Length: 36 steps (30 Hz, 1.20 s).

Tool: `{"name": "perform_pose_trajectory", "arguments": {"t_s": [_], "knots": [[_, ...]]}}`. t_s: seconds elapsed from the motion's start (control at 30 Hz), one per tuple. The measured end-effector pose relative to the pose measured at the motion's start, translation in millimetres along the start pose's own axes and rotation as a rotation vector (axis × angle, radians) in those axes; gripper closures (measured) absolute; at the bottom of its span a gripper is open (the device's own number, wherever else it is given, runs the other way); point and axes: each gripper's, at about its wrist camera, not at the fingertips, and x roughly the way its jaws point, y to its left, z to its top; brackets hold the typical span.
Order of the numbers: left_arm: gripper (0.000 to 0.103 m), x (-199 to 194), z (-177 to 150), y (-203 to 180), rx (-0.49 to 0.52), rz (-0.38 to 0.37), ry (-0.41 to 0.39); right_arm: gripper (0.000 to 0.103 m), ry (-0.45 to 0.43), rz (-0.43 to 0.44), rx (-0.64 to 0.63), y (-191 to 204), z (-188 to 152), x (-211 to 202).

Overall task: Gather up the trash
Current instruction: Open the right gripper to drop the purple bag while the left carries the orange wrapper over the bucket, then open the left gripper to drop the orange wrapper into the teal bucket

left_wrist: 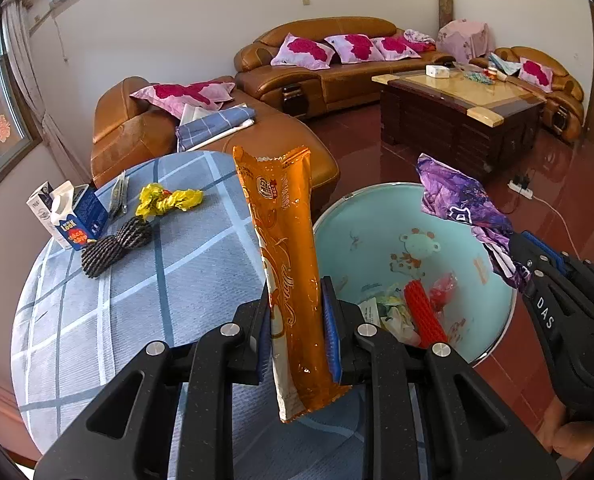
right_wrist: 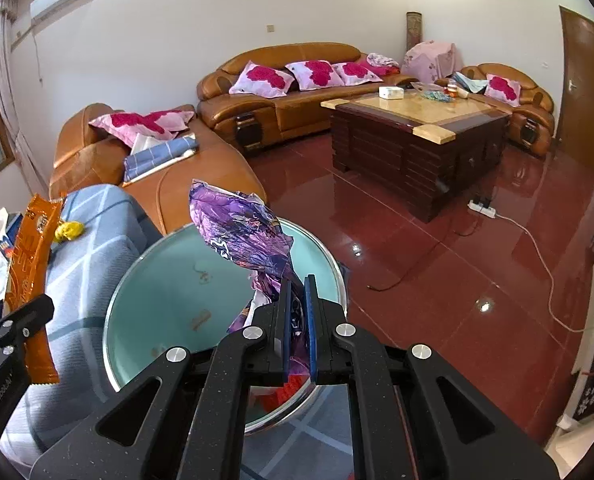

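Note:
My left gripper [left_wrist: 297, 320] is shut on a long orange snack wrapper [left_wrist: 287, 264], held upright over the table's right edge beside a light-blue basin [left_wrist: 489, 316]. The basin holds trash, including a red ridged piece [left_wrist: 423, 312]. My right gripper [right_wrist: 297, 320] is shut on a crumpled purple wrapper [right_wrist: 241, 232], held above the basin [right_wrist: 169, 292]. The right gripper [left_wrist: 537, 264] with the purple wrapper [left_wrist: 461, 196] also shows in the left wrist view. The orange wrapper [right_wrist: 31, 280] also shows at the left of the right wrist view.
On the blue checked tablecloth [left_wrist: 137, 312] lie a crumpled yellow wrapper [left_wrist: 169, 200], a milk carton [left_wrist: 77, 216], a dark striped wrapper [left_wrist: 115, 244] and a thin packet [left_wrist: 119, 196]. Brown sofas [right_wrist: 297, 108], a coffee table [right_wrist: 417, 140] and a power strip [right_wrist: 483, 209] stand beyond.

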Motion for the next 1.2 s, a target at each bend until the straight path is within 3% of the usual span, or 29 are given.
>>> {"name": "perform_pose_trajectory", "arguments": {"t_s": [0.27,0.5,0.67,0.97,1.1,1.17,1.2], "knots": [[0.081,11.6,-1.8,-7.3,0.015,-0.004,0.025,0.096,0.033,-0.006,-0.001,3.2,-2.4,17.5],[0.081,19.2,-0.5,-13.5,0.026,-0.005,0.036,0.088,0.032,0.081,0.018,2.2,-3.0,23.9],[0.081,20.6,-0.8,-16.6,0.035,-0.008,0.040,0.087,-0.007,0.084,0.033,-1.0,0.6,14.2],[0.080,23.7,6.5,-30.1,0.064,-0.023,0.036,0.087,-0.034,-0.030,0.105,-19.9,3.6,5.1],[0.074,28.7,10.8,-40.5,0.087,-0.040,0.033,0.087,-0.041,-0.056,0.154,-32.9,4.4,1.1],[0.060,28.8,13.6,-45.6,0.093,-0.037,0.025,0.087,-0.046,-0.065,0.163,-35.6,4.7,-0.6],[0.044,27.9,14.8,-46.2,0.092,-0.033,0.016,0.087,-0.046,-0.064,0.164,-36.7,4.0,-1.3]]}}
